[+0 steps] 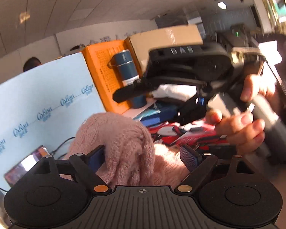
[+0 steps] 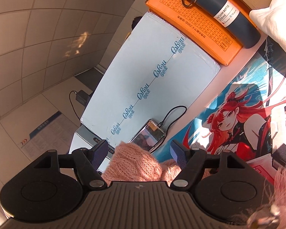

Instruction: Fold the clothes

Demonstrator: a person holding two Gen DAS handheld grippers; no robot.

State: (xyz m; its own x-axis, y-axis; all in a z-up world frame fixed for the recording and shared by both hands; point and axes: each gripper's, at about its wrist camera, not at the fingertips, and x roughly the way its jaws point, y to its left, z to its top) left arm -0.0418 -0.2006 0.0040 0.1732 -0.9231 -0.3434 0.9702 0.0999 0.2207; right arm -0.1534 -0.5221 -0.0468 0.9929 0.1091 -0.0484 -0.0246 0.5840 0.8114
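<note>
Left wrist view: my left gripper [image 1: 143, 153] and right gripper [image 2: 139, 152] gape around the bunched sweater [image 1: 124, 143]; seemingly unfolded.

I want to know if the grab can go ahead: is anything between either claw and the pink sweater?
Nothing visible. The pink sweater already sits bunched between the open fingers of the left claw, and likewise within the open right claw.

Fuzzy pink knit sweater [image 2: 135, 164], glossy phone [image 2: 148, 136], seemingly matt orange cardboard box [image 2: 198, 28].
</note>
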